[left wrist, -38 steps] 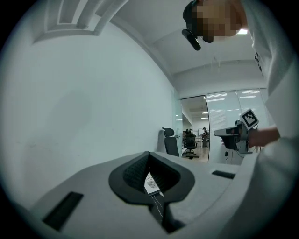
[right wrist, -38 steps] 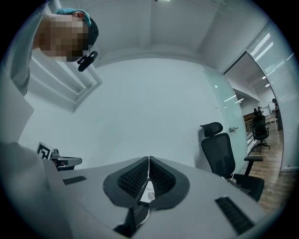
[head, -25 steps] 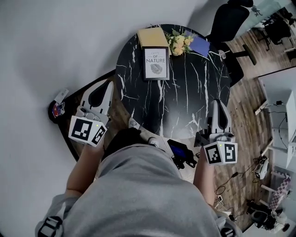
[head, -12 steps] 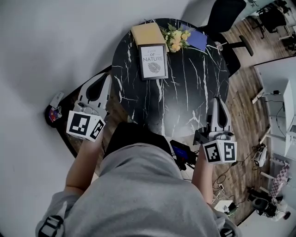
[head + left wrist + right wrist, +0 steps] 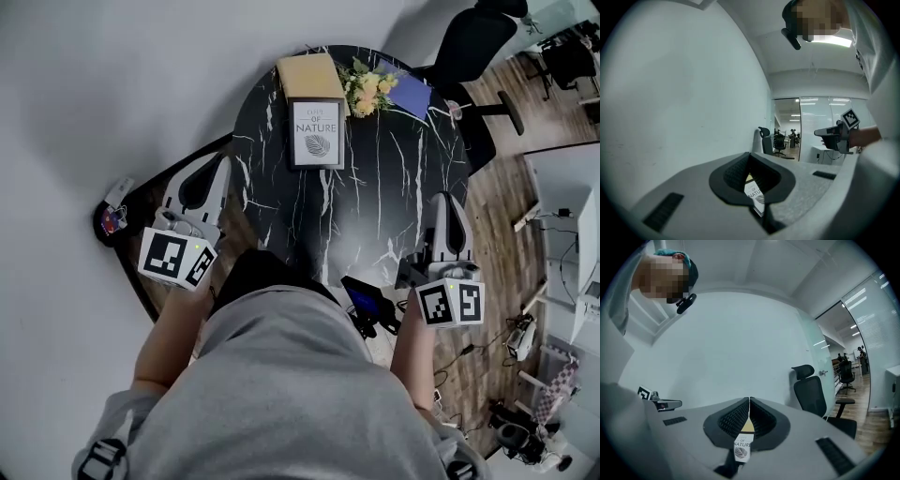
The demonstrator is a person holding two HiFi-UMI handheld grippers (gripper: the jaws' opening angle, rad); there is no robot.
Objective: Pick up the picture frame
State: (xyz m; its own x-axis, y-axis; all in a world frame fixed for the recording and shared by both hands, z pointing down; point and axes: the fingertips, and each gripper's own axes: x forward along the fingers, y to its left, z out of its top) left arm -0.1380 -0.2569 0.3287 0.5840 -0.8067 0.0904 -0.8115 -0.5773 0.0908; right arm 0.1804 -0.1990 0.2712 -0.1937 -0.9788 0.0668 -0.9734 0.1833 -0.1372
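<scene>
Nearest to me, both pairs of jaws are pressed together at the tips with nothing in them. My left gripper [image 5: 217,169] hangs off the near left edge of the round black marble table [image 5: 394,187]. My right gripper [image 5: 448,201] sits over its near right rim. Both point level toward the far side.

The picture frame [image 5: 316,133] lies flat and face up on the far part of the table, well apart from both jaws. It is ahead and to the right of the left pair, ahead and to the left of the right pair. In each gripper view I see it only as a sliver through the hollow behind my closed tips.

I judge it light and stiff, with a smooth front that may be glazed, so slippery and breakable. Lying flat, it offers only its edges. I would open up and pinch the border on a long side or the near edge, never the face.

Beyond it a yellow book [image 5: 311,75] meets its far edge, flowers [image 5: 367,86] lie just right, and a blue book [image 5: 409,94] farther right.
</scene>
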